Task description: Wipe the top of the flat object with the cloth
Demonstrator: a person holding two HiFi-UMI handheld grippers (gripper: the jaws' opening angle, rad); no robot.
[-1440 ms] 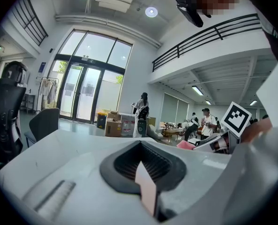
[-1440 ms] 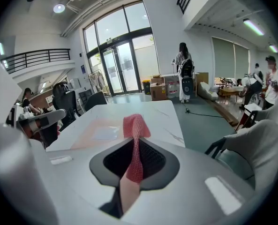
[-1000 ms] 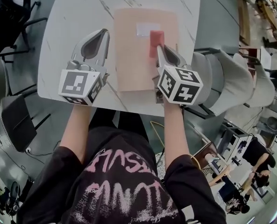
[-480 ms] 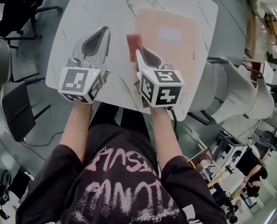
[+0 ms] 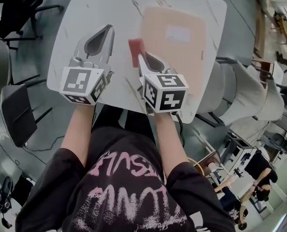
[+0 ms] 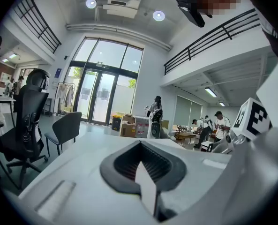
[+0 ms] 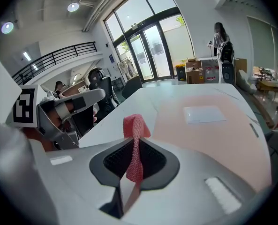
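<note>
- Head view, looking steeply down: a person stands at a white table (image 5: 99,8) with a gripper in each hand.
- The right gripper (image 5: 139,56) has its jaws pinched on a red cloth (image 5: 135,46). In the right gripper view the cloth (image 7: 135,130) stands up as a narrow folded strip between the jaws of the right gripper (image 7: 135,146).
- The flat object (image 5: 174,47), pale peach with a white label (image 5: 177,34), lies on the table's right half. The cloth is just off its left edge, over bare table. Whether it touches the table cannot be told.
- The left gripper (image 5: 106,29) sits over bare table to the left, its jaws pressed together on nothing, as the left gripper view shows (image 6: 139,145).
- To wipe well, the cloth likely needs to go right, onto the flat object (image 7: 209,130), and be laid low so more than the strip's tip meets the surface.
- Long overlapping strokes from one edge to the other, passing over the label (image 7: 203,114), should cover the whole top.
- The flat object looks light and may slide, so the free left gripper could press a near corner to steady it.
- Firm pinching matters: only a narrow strip is held and drag could pull it loose.
</note>
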